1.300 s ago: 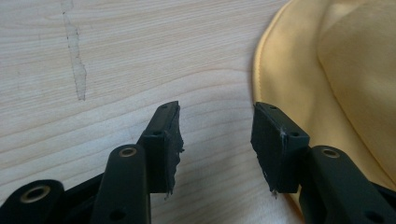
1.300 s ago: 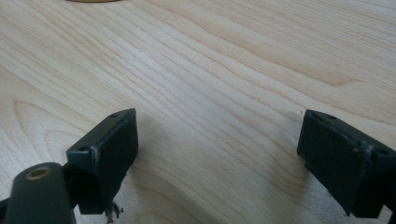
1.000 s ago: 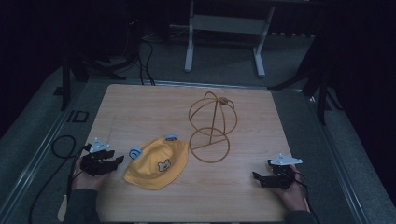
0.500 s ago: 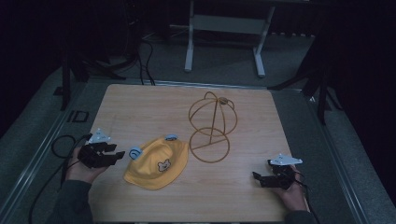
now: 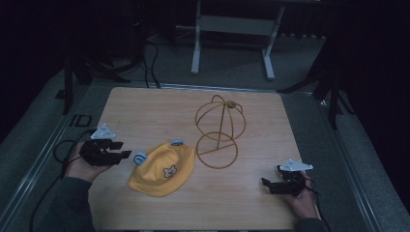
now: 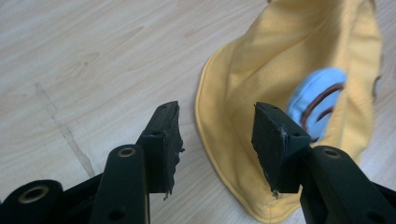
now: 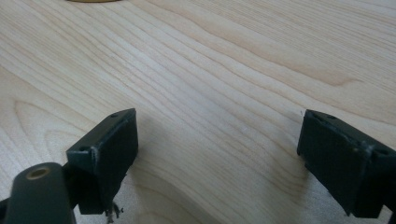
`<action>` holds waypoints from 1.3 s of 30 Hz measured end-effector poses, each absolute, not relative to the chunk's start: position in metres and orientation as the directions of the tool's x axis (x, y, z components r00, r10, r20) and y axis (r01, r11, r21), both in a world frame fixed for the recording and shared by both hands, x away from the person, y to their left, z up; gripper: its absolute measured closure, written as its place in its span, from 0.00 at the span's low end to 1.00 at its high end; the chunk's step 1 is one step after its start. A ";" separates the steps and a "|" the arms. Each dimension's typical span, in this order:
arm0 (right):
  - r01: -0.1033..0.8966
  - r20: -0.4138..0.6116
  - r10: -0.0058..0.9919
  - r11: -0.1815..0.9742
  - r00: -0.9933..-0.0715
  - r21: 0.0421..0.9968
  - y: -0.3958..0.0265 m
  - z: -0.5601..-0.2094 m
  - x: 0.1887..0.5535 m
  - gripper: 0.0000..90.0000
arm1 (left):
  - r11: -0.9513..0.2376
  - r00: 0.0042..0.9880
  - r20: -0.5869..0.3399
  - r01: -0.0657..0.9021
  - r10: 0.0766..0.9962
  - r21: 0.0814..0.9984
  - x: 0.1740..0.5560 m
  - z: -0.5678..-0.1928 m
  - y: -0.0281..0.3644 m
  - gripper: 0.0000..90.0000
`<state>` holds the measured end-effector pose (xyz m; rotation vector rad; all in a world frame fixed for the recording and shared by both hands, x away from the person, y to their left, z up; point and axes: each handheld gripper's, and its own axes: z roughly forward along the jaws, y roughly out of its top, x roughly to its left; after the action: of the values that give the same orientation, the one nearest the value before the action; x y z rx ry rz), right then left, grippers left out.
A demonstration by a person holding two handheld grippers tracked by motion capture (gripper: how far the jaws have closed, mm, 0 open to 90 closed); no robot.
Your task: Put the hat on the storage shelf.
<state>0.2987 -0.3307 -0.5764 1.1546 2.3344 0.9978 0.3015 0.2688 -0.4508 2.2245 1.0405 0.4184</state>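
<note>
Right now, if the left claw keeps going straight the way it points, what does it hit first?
Most likely the yellow hat: the left claw is open, and the hat's brim edge lies just ahead between its jaws, though the exact gap is hard to judge.

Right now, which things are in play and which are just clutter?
Probably in play:
yellow hat, left gripper open beside its brim
wire hat stand
right gripper, open over bare table

Just around:
metal frame on the floor
floor cables

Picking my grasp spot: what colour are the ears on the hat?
Light blue ears with brown markings, on the yellow hat; clearest in the left gripper view.
</note>
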 end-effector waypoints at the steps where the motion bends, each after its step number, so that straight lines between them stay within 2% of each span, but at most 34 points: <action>1: 0.548 -0.002 0.795 0.420 -0.606 0.724 -0.331 -0.576 0.299 0.14 | -0.490 0.641 0.022 0.564 0.768 0.664 0.302 -0.448 0.268 0.57; 39: 0.547 -0.003 0.795 0.421 -0.607 0.724 -0.331 -0.576 0.299 0.14 | -0.704 0.779 0.097 0.497 0.620 0.508 0.325 -0.398 0.217 0.56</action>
<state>0.2988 -0.3308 -0.5764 1.1525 2.3344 0.9978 0.3248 0.2166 -0.3981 2.5078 0.8386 0.3605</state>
